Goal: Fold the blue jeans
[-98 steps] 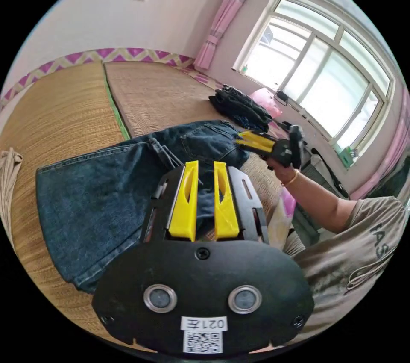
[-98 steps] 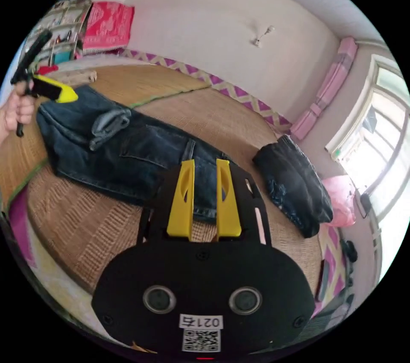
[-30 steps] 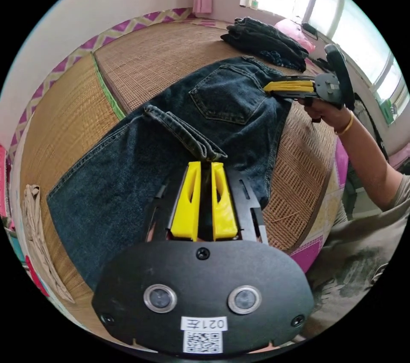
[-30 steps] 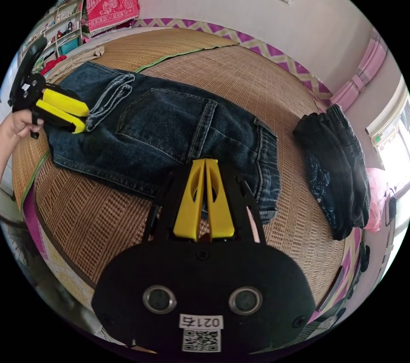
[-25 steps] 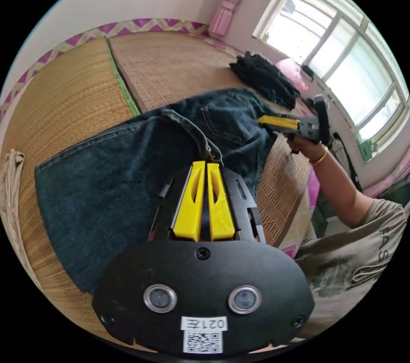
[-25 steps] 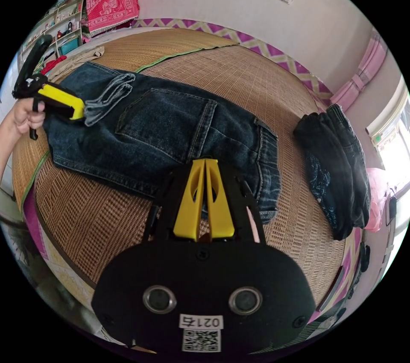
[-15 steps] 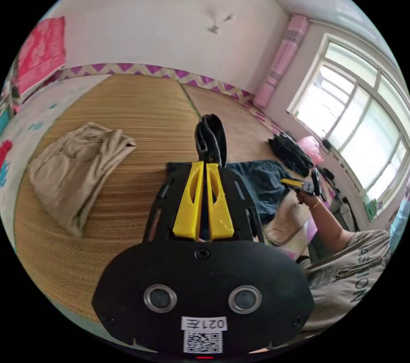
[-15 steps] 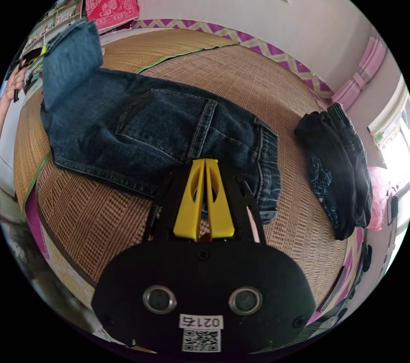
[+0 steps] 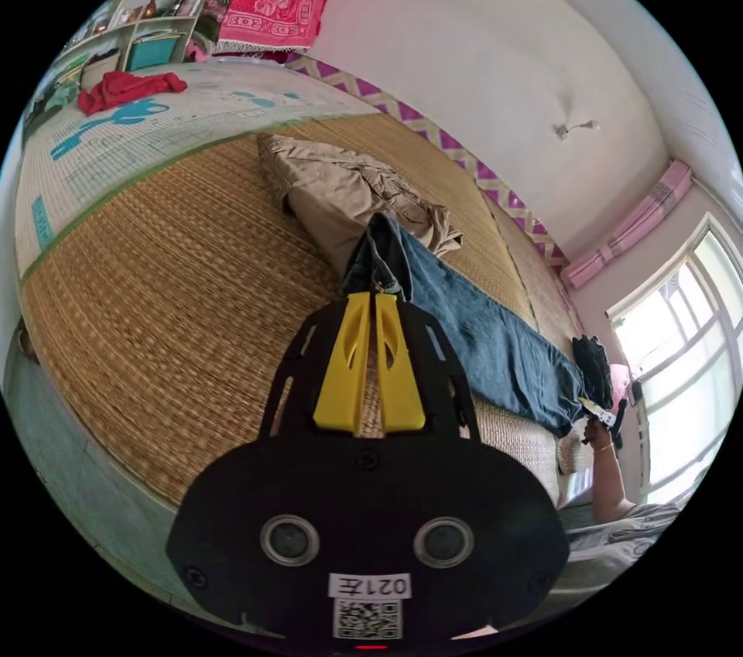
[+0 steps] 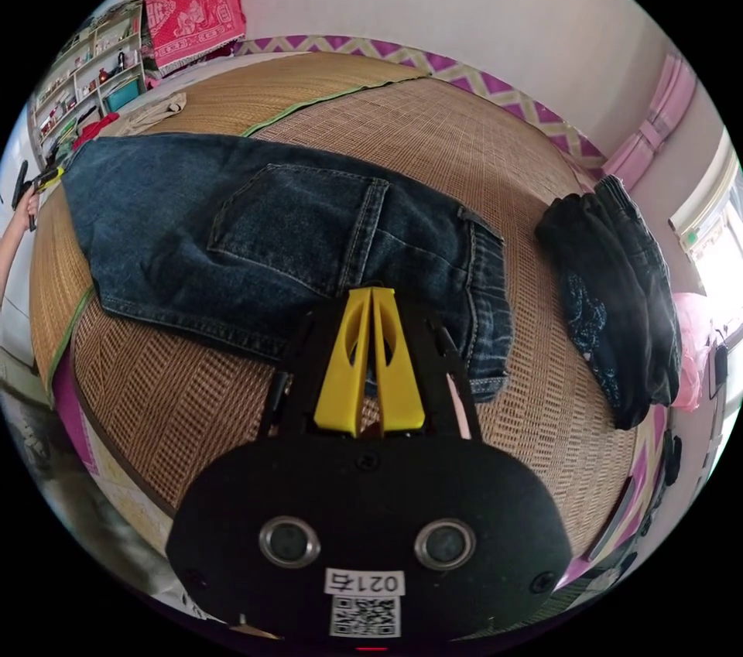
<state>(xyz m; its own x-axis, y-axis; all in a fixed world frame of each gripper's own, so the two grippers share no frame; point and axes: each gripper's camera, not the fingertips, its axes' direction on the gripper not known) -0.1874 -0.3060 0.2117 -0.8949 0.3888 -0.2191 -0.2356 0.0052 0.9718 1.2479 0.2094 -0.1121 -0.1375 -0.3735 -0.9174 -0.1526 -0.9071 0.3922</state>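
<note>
The blue jeans [image 10: 294, 231] lie back-pocket side up on a woven straw mat [image 10: 433, 138], legs stretched out to the left. My right gripper [image 10: 372, 293] is shut on their near edge beside the waistband. In the left gripper view, my left gripper [image 9: 370, 296] is shut on the bunched leg hems of the jeans [image 9: 495, 347], which run away from it in a long band toward the distant right gripper [image 9: 597, 409]. The left gripper [image 10: 42, 179] also appears small at the far end of the legs, held by a hand.
A pile of dark folded clothes [image 10: 619, 293] and a pink bag [image 10: 689, 355] lie past the waistband, toward the window. A tan garment [image 9: 348, 185] lies on the mat just beyond the leg hems. A red cloth [image 9: 124, 88] and shelves [image 9: 147, 30] stand farther off.
My left gripper shut on the folded-back leg hems, lifted them and drew them away from the waist, so the legs now lie stretched out. The right gripper shut on the jeans and has held still since.
</note>
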